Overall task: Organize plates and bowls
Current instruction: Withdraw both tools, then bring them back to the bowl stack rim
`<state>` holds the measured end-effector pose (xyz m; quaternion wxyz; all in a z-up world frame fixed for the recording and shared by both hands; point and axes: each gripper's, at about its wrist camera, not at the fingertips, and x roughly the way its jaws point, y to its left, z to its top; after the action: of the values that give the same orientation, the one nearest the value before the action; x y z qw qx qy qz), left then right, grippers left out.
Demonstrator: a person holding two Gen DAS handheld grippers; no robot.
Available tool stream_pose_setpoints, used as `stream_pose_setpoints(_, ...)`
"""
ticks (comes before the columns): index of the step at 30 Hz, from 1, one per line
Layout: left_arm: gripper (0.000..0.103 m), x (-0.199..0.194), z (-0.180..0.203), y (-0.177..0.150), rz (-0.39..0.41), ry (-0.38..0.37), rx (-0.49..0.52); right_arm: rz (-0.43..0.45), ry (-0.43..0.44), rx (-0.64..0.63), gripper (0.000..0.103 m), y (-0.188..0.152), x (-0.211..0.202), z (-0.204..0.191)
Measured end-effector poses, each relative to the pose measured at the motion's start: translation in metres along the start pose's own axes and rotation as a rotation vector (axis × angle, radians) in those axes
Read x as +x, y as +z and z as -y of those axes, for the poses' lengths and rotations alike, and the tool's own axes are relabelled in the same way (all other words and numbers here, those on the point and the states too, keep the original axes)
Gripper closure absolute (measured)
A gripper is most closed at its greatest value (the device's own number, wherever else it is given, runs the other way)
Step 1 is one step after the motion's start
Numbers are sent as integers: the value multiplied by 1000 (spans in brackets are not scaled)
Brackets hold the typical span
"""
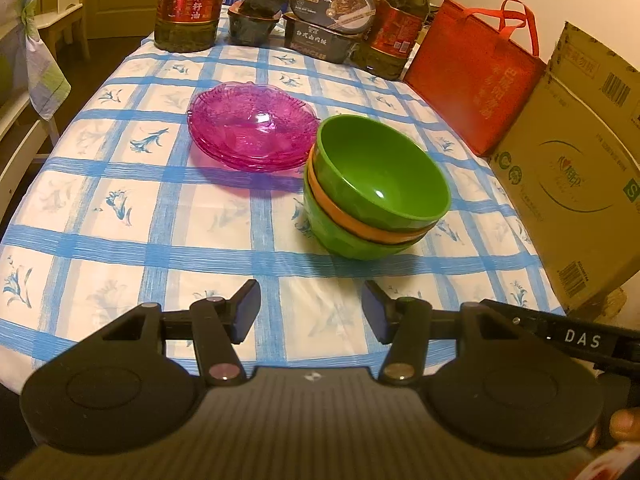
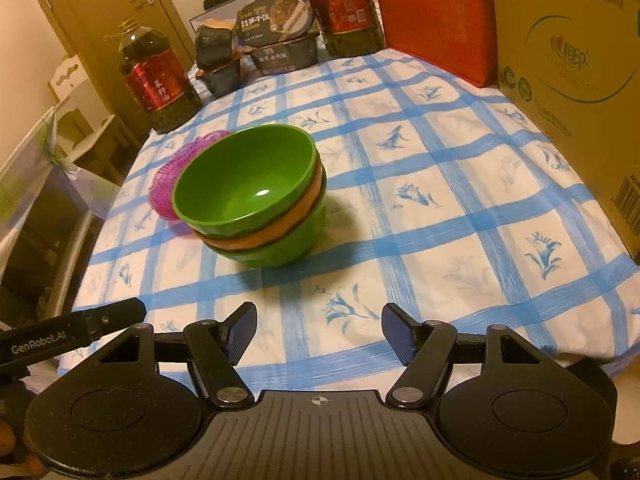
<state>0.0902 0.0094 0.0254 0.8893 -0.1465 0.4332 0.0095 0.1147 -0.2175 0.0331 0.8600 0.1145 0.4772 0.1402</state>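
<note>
A stack of bowls [image 1: 372, 192], green on top, orange in the middle, green below, stands on the blue-checked tablecloth [image 1: 120, 208]. Left of it and farther back lies a stack of clear magenta plates [image 1: 252, 128]. My left gripper [image 1: 311, 314] hovers open over the cloth in front of the bowls, nothing between its blue pads. In the right wrist view the bowl stack [image 2: 248, 196] sits ahead to the left, with the magenta plates [image 2: 176, 176] partly hidden behind it. My right gripper [image 2: 319, 334] is open and empty above the cloth [image 2: 440, 200].
Along the far table edge stand two oil bottles [image 1: 188, 4] [image 1: 396, 28] and stacked dark food boxes [image 1: 320, 20]. A red tote bag [image 1: 476, 76] and a large cardboard box [image 1: 572, 184] line the right side. A white chair [image 1: 36, 80] stands off the left edge.
</note>
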Motion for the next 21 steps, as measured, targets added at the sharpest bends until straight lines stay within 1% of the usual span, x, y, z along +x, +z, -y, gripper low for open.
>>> stream_pose_setpoints(11,51,6,2,7,-3,-18,-18,7,11,29,34,3,1,7)
stream_pose_setpoints(15,51,7,6,12,6,-14,-3,5,11,34,34,4,1,9)
stream_pose_setpoints(21,51,9,11,19,17,-28,7,12,17,43,34,9,2,10)
